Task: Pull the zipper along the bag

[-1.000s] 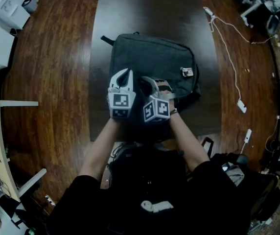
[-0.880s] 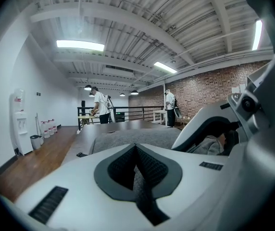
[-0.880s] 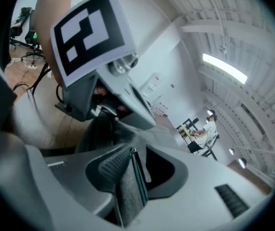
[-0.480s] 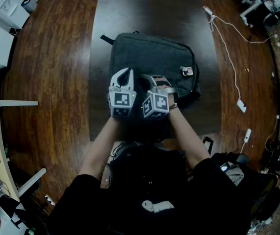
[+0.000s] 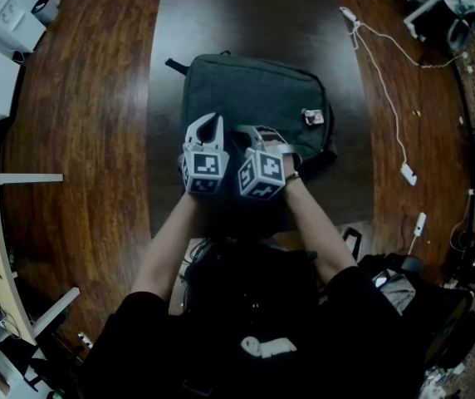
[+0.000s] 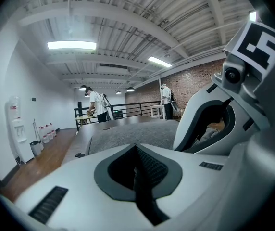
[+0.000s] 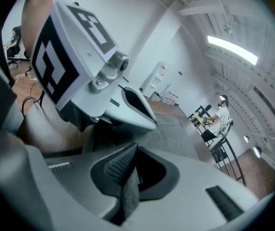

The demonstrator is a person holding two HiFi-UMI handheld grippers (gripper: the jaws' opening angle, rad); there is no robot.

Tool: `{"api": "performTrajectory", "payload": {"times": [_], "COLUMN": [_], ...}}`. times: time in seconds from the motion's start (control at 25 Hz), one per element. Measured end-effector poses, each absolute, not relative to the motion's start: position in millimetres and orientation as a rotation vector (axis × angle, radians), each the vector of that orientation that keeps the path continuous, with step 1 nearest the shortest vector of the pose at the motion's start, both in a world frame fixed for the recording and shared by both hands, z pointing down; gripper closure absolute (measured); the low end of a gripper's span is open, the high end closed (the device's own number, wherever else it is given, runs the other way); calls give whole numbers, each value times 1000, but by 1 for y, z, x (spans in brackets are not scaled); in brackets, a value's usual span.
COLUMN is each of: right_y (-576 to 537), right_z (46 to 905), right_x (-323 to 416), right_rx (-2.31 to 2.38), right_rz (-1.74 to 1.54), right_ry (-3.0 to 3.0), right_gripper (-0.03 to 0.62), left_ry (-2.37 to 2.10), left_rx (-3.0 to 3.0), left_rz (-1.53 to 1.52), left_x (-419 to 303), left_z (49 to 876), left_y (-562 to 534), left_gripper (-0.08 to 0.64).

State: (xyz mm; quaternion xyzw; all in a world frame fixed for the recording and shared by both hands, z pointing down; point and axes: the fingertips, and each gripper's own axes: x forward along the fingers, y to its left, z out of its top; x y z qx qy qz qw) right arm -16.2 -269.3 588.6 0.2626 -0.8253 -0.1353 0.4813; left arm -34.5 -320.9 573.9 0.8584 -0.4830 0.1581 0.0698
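A dark grey backpack (image 5: 254,90) lies flat on the dark table (image 5: 221,15). Both grippers sit side by side at its near edge. My left gripper (image 5: 211,123) (image 6: 136,150) points out over the bag and is shut; a thin dark line runs down its seam, and I cannot tell what it is. Just to its right, my right gripper (image 5: 254,134) (image 7: 133,150) has just been closing. Its pads now pinch a narrow grey fabric strip (image 7: 128,191), which looks like the zipper's pull tab. The zipper track is hidden beneath the grippers.
A small tag (image 5: 310,116) sits on the bag's right side. A white cable with a plug (image 5: 391,98) trails across the wooden floor to the right. A black bag (image 5: 412,293) rests beside the person's right arm. White furniture (image 5: 5,15) stands far left.
The right gripper's jaws, spread apart a second ago, have come together at the bag's near edge. Both hands have stayed nearly where they were.
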Motion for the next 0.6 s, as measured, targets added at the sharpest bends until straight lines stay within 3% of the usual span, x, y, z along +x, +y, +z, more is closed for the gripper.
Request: {"api": "performTrajectory", "payload": {"times": [0.6], "right_y": [-273], "right_z": [591], "right_x": [-9], "right_rx": [668], "right_rz": [-171], "right_ry": [-2069], "right_gripper": [578], "left_ry": [-1405], "left_rx": [2586], "left_rz": [587], "left_x": [-27], "left_z": [589], "left_y": [-325], "left_gripper": [565]}}
